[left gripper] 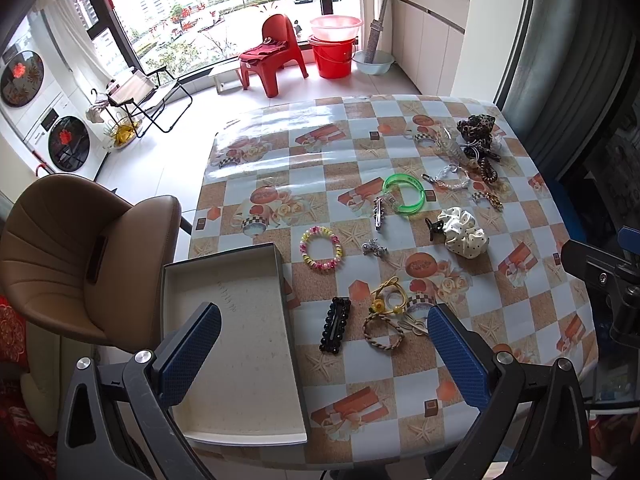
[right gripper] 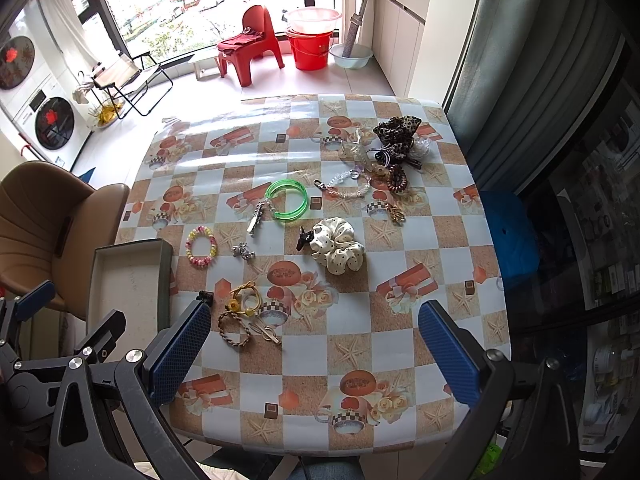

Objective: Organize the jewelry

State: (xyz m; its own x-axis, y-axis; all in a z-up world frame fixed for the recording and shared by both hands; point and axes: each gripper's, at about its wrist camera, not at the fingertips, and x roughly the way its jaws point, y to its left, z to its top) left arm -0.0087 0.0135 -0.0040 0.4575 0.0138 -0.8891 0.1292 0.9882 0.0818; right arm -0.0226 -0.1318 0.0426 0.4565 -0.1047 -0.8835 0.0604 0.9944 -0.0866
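**Both tools wide over scattered jewelry**

The table point(right gripper: 400, 248), under a checked cloth, carries everything. At its left edge sits a shallow open box point(left gripper: 240, 360). The left tool point(left gripper: 324, 352) hangs spread wide above the box's right wall and a black beaded clip point(left gripper: 335, 326), holding nothing. The right tool point(right gripper: 314, 354) is likewise wide and holds nothing. Mid-table lie a white dotted scrunchie point(right gripper: 338, 245), a green bangle point(right gripper: 289, 201), a pink-yellow bead bracelet point(right gripper: 201, 247) and a braided bracelet point(right gripper: 233, 330).
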